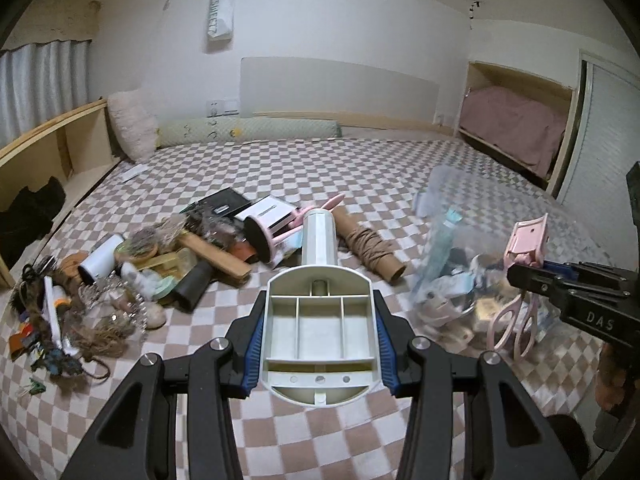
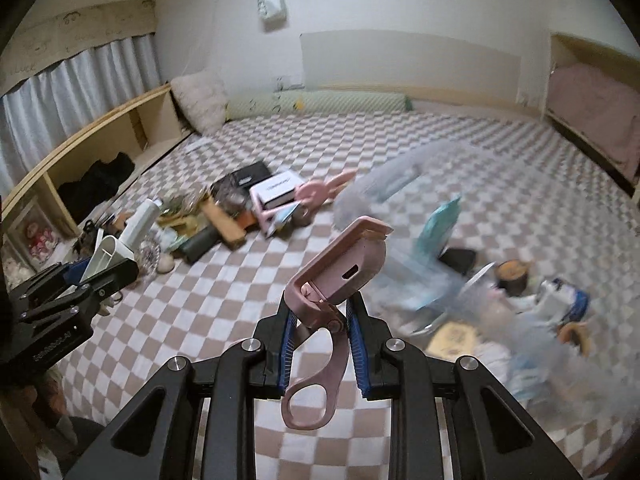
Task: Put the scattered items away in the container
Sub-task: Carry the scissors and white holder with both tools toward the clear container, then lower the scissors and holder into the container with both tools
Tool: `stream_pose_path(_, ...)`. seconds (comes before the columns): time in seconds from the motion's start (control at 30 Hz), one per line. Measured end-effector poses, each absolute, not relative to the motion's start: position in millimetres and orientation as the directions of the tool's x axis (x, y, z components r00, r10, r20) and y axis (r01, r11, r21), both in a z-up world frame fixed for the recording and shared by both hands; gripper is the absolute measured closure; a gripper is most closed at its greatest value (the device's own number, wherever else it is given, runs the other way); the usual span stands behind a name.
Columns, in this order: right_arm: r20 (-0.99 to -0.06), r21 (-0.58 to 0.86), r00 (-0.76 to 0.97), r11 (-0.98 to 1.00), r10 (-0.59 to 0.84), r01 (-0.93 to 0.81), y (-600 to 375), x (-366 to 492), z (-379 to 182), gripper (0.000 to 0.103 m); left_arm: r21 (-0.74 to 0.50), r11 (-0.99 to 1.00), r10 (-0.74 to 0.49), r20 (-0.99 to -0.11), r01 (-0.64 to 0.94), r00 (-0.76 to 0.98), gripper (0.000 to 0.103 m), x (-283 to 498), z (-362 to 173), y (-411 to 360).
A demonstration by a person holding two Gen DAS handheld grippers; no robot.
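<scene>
My left gripper is shut on a white plastic stand, its ribbed base clamped between the blue pads and its tube pointing away. In the right wrist view that gripper and the stand sit at the left edge. My right gripper is shut on a pink eyelash curler, handle loops hanging toward the camera. From the left wrist the curler and right gripper hover over a blurred clear container that holds several items. A scattered pile lies to the left.
Everything rests on a bed with a brown-and-white checked sheet. A cardboard tube wound with brown cord lies beside the pile. A wooden shelf runs along the left, pillows at the head, a niche with pink bedding at the right.
</scene>
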State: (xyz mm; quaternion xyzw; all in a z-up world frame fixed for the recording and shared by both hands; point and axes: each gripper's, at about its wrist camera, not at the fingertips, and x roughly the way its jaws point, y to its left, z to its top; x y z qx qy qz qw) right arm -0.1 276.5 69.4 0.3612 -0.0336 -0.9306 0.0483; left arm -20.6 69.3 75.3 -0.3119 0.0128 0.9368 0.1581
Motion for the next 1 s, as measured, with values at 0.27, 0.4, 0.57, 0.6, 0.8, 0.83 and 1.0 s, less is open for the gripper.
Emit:
stream_pose_path(0.27,-0.617,0.012,-0.787,-1.000,-0.010,0.004,311,10,92,0.077,-0.054,-0.931,0.326,-0.564,-0.360,-0.759,0.057,-27,101,105)
stream_pose_path(0.4,-0.595,-0.023,-0.803,-0.999,0.037,-0.029,329,15,99,0.077,-0.054,-0.920,0.351,-0.555,-0.388,-0.755,0.057,-29,110,126)
stream_pose_path(0.57,-0.586,-0.035,-0.807,-0.997,0.075,-0.068,353,22,105,0.077,-0.058,-0.904,0.383,-0.548,-0.423,-0.744,0.057,-33,117,154)
stream_pose_path(0.6,-0.584,-0.037,-0.808,-0.996,0.083,-0.076,357,23,106,0.077,-0.059,-0.900,0.390,-0.547,-0.431,-0.740,0.057,-34,117,160)
stream_pose_path(0.8,-0.570,-0.045,-0.812,-0.991,0.129,-0.125,388,31,113,0.077,-0.071,-0.875,0.437,-0.541,-0.479,-0.719,0.057,-38,120,197)
stream_pose_path(0.83,-0.569,-0.045,-0.811,-0.990,0.135,-0.133,393,32,113,0.077,-0.072,-0.871,0.443,-0.541,-0.486,-0.715,0.057,-39,120,203)
stream_pose_path(1.0,-0.568,-0.049,-0.806,-0.984,0.169,-0.172,418,34,115,0.077,-0.069,-0.854,0.466,-0.543,-0.516,-0.699,0.057,-45,118,233)
